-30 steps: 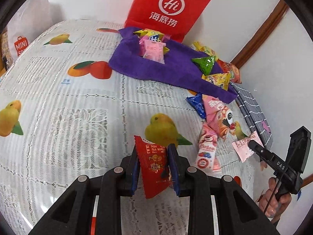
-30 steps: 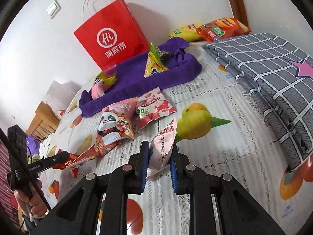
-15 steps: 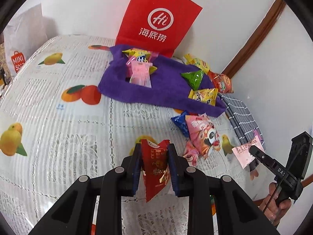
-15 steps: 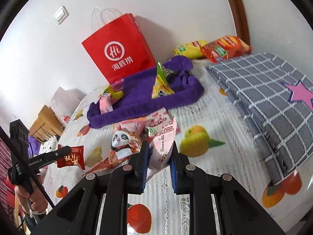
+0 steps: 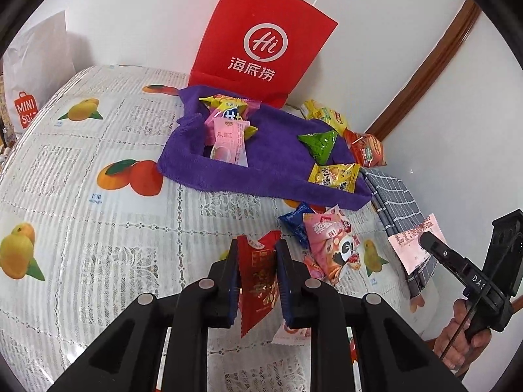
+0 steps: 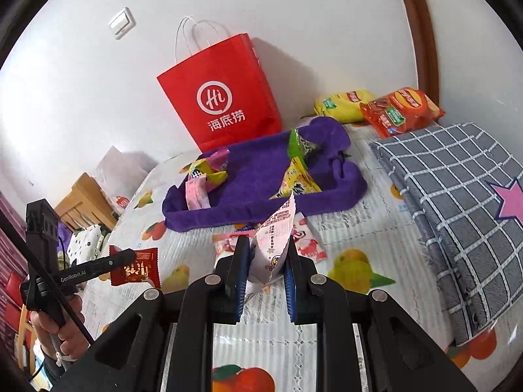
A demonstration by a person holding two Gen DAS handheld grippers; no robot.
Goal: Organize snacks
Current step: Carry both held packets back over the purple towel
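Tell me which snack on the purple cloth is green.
The pyramid-shaped packet at the right end of the purple cloth, above the yellow packet; the others are yellow or pink.

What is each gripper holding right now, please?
Left gripper: closed on a red snack packet.
Right gripper: closed on a pink-and-white snack packet.

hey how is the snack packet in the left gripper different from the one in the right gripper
The red packet in the left gripper is red with gold print; the pink-and-white packet in the right gripper is pale with small dark print. The red packet's free corner hangs below the jaws, while the pink-and-white packet's tip rises above them. Both are small sealed packets with zigzag edges, clamped and held above the tablecloth.
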